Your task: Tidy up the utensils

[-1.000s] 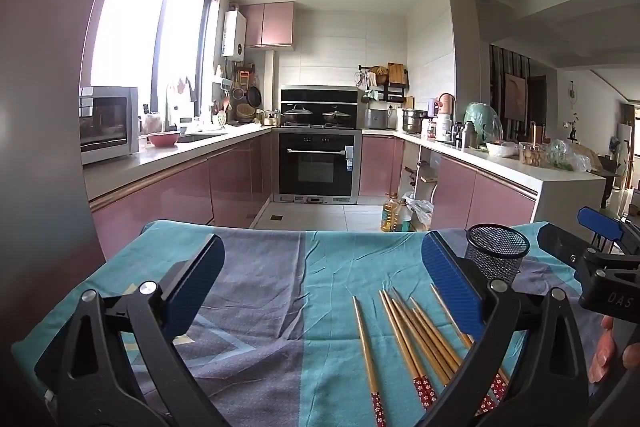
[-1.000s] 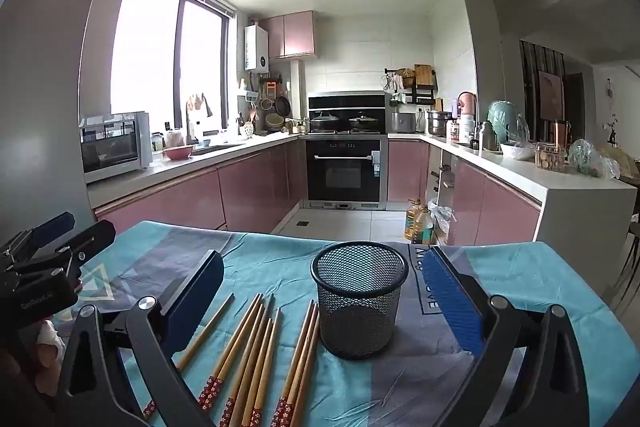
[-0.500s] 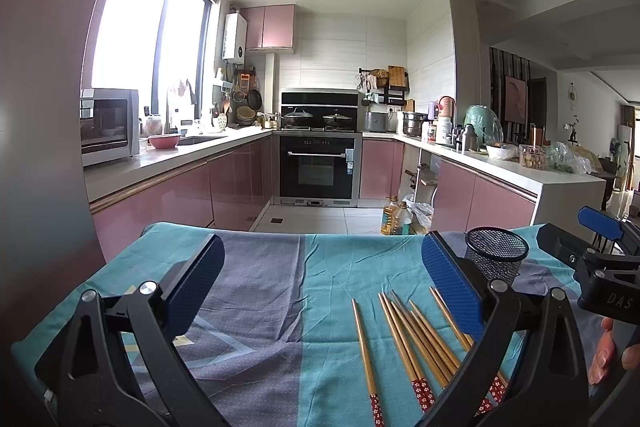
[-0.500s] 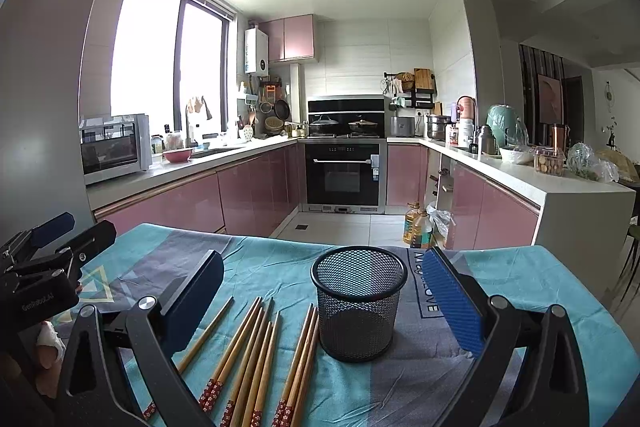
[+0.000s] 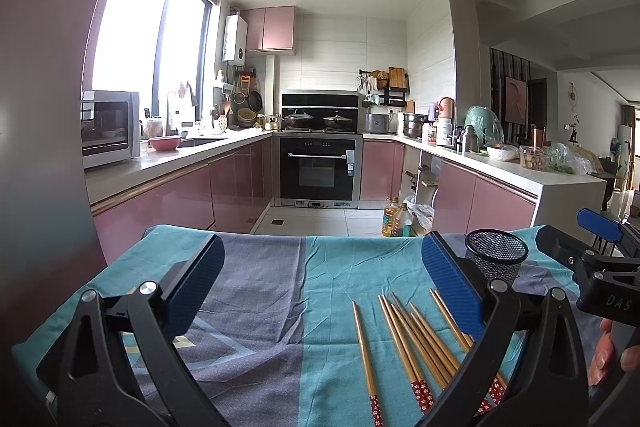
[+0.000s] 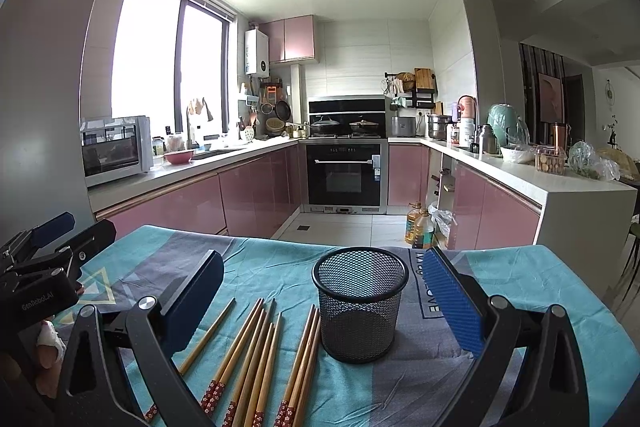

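Note:
Several wooden chopsticks (image 5: 404, 339) with red flowered ends lie side by side on the cloth-covered table (image 5: 280, 291). A black mesh cup (image 6: 360, 307) stands upright and empty just right of the chopsticks (image 6: 256, 351). My left gripper (image 5: 320, 279) hovers open above the cloth, left of the chopsticks, holding nothing. My right gripper (image 6: 320, 291) is open too, with the cup and several chopsticks in front of its fingers. The mesh cup (image 5: 496, 257) also shows at the right in the left wrist view, partly behind a blue finger pad (image 5: 448, 287).
The teal and grey cloth hangs over the table's far edge (image 6: 320, 247). Beyond it is a kitchen floor with oil bottles (image 6: 418, 225), pink cabinets and an oven (image 6: 344, 175). A person's hand (image 5: 612, 355) holds the other gripper at the right.
Both views have tilted down a little, so the table and chopsticks sit slightly higher in frame. Nothing on the table has moved.

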A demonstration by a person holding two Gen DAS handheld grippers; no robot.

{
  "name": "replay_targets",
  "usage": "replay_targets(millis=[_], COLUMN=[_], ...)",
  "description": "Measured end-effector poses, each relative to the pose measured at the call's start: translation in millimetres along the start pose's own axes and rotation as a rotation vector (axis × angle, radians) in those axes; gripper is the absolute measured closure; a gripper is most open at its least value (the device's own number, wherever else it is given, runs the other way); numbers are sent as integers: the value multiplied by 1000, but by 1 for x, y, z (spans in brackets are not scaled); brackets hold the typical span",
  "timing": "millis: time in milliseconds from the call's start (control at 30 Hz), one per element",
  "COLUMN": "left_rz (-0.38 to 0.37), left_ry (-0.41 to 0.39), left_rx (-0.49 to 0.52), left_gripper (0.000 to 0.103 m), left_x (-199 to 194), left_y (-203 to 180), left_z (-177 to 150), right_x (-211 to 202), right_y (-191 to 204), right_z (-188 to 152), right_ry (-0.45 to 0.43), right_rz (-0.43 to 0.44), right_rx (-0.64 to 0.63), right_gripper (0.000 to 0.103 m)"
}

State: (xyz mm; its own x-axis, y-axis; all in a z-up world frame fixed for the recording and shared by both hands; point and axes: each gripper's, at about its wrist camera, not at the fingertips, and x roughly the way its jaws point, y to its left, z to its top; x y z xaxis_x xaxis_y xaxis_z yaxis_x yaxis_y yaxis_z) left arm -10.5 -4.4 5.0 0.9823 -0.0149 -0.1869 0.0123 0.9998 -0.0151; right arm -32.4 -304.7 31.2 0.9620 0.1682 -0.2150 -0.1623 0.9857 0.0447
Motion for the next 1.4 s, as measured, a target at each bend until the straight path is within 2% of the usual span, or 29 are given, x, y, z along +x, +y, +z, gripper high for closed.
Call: replay_targets(millis=[1400], left_rz=[-6], left_ry=[12], left_rx=[4], left_gripper=[6], left_x=[5], left_y=[-3], left_z=[-2], right_x=[3], right_y=[-5], right_z=[-3], right_ry=[16], right_rz=[0], right_rx=[7], right_gripper=[7])
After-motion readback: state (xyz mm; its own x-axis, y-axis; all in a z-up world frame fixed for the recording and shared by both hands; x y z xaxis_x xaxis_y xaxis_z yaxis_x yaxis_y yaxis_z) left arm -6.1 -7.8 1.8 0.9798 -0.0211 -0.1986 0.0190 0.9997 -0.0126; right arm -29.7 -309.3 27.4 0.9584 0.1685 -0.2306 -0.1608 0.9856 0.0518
